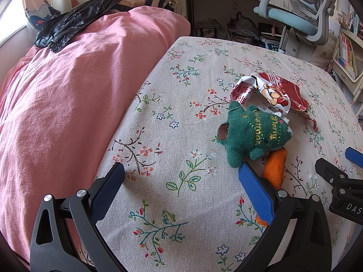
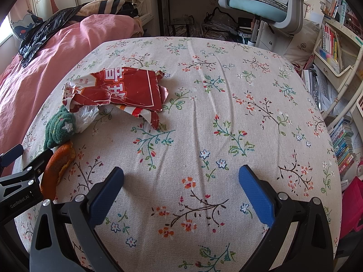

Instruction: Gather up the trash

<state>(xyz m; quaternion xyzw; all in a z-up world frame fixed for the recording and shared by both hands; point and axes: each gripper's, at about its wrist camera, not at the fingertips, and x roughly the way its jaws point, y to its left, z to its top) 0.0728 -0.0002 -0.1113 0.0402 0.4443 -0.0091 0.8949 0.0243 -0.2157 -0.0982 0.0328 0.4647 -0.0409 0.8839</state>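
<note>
My left tool (image 1: 181, 183) and right tool (image 2: 181, 181) hover spread and empty over the floral bed (image 2: 226, 90), short of the torn red wrapper (image 2: 131, 90), light, crinkly, best pinched at its raised crumpled edge.

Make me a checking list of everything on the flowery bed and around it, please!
Surface: flowery beige bedsheet, with a pink quilt beside it.
Job's things: torn red and white paper wrapper, crumpled white tissue, orange peel piece.
Clutter: green knitted Christmas-tree toy; black plastic bag on the quilt.
Grippers: left gripper open, empty; right gripper open, empty, blue fingers.
Cables: nothing seen.
Surroundings: light blue desk chair, bookshelves.
</note>
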